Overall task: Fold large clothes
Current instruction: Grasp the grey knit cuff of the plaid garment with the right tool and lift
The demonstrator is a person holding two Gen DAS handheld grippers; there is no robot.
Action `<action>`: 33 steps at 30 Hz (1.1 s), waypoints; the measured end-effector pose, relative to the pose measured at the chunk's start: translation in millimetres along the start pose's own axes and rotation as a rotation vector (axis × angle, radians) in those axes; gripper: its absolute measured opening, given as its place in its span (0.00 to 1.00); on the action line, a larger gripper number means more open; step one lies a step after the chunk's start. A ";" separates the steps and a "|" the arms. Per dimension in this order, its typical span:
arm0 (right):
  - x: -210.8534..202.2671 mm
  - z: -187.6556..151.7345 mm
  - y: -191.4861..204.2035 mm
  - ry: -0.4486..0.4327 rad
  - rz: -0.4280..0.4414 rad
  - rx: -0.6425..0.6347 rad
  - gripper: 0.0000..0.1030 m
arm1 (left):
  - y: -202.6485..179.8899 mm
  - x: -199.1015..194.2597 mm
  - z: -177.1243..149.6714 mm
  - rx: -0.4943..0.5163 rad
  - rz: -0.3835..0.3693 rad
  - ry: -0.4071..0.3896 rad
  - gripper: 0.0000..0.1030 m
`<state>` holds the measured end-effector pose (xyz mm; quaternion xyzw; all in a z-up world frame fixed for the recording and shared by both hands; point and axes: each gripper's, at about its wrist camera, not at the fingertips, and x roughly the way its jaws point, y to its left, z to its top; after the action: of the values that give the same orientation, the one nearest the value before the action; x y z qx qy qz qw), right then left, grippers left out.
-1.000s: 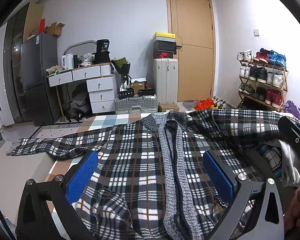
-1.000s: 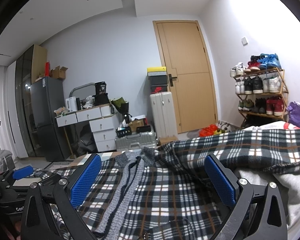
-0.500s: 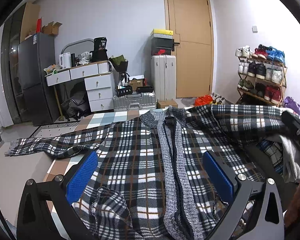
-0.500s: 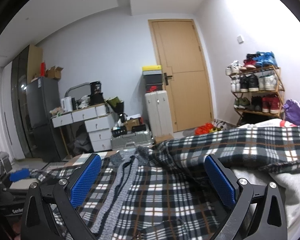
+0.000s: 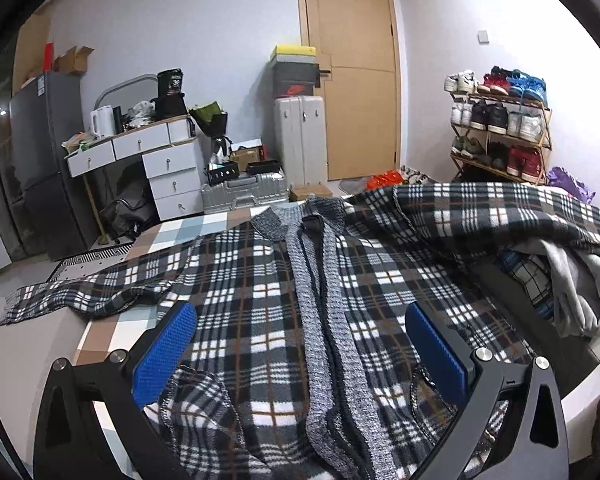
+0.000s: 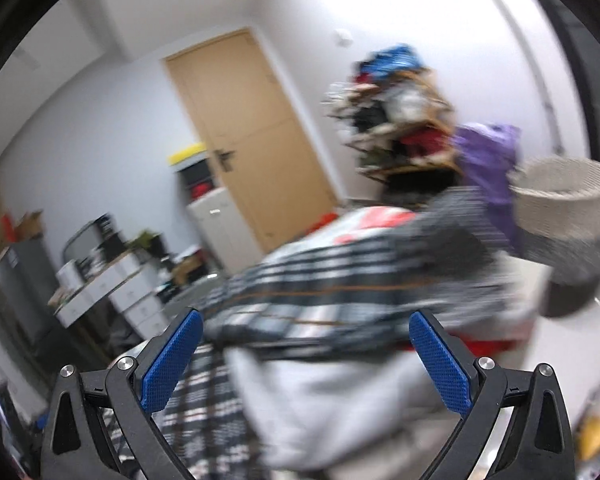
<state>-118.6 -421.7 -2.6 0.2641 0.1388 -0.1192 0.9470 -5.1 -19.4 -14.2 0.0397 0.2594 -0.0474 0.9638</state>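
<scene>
Blue-padded left tongs (image 5: 300,350) are hovering released over the plaid cardigan (image 5: 260,320), which is lying spread flat with its grey knit placket (image 5: 320,320) running between the pads. Right tongs (image 6: 304,358) are gaping too, empty, over blurred plaid cloth and a grey garment (image 6: 320,400). Beyond the cardigan, a wooden door (image 5: 356,80) is standing.

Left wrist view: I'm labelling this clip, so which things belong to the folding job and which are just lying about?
Job:
black-and-white plaid knit cardigan
left gripper

Lying about:
crumpled grey garment
wooden shoe rack
white hard-shell suitcase
white drawer desk
</scene>
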 end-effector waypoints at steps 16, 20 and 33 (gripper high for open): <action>22.6 15.8 -98.2 0.181 0.030 0.323 0.69 | -2.8 5.2 -3.1 0.011 0.019 0.028 0.99; 24.2 22.5 -95.9 0.185 0.042 0.307 0.25 | -2.2 6.7 -3.2 0.007 0.017 0.033 0.99; 71.1 18.0 -72.6 0.292 -0.071 0.141 0.15 | -4.6 4.7 -4.8 0.017 0.009 0.029 0.99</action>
<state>-70.3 -502.6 -44.9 0.3394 0.2758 -0.1224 0.8909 -3.9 -23.8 -20.9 0.0495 0.2729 -0.0447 0.9597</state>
